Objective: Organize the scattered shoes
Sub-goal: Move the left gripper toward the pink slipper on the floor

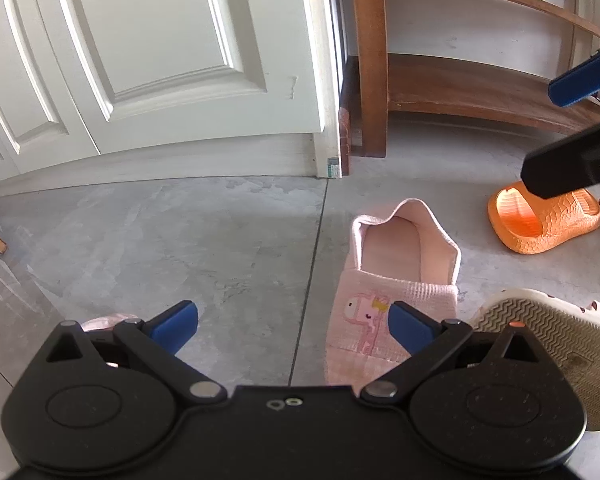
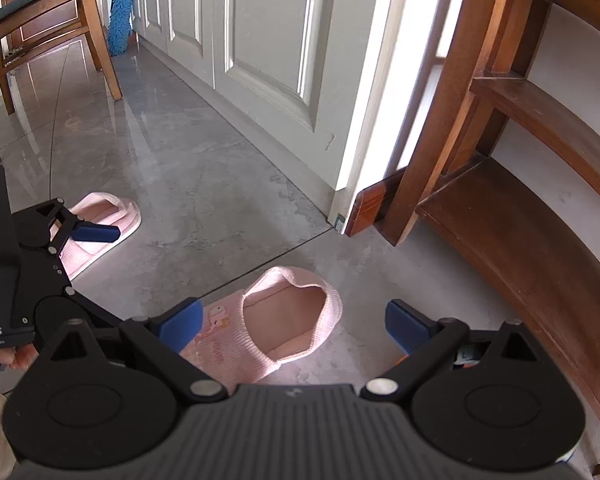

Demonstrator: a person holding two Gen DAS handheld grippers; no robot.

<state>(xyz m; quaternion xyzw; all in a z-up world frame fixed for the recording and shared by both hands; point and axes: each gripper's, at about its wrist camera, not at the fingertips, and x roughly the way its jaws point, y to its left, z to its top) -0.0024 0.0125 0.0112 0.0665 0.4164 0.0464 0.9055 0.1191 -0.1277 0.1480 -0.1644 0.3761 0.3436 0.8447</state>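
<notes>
- Left gripper [image 1: 293, 326] held low over the grey floor [image 1: 180, 248], jaws spread wide, nothing between the blue pads [image 1: 176, 326].
- Aimed toward the white panelled door [image 1: 160, 40], the right-hand pad just over the toe of the pink slipper [image 1: 396, 280].
- Right gripper [image 2: 294, 324] also low and tilted down, jaws released and wide, empty; left pad over the slipper's embroidered toe, right pad over bare floor beside it.
- Seen from the left wrist as blue and black fingers [image 1: 580, 80] jutting in at the upper right edge, above the orange slide [image 1: 540, 224].
- Pink slipper: soft knit, closed heel standing up, cartoon figure stitched on the toe, lying flat on the floor near the corner of the wooden shoe rack [image 1: 460, 92].
- Second pink slipper [image 2: 104, 224] lying well apart to the left, partly behind the left gripper in the right wrist view.
- Orange slide: textured, upright on its sole, in front of the rack's bottom shelf.
- Cream slipper [image 1: 548, 344] with small dark print tipped over, zigzag sole showing, just beside the pink slipper's toe.
- Wooden chair [image 2: 40, 40] and blue mop head [image 2: 120, 16] farther along the door.
</notes>
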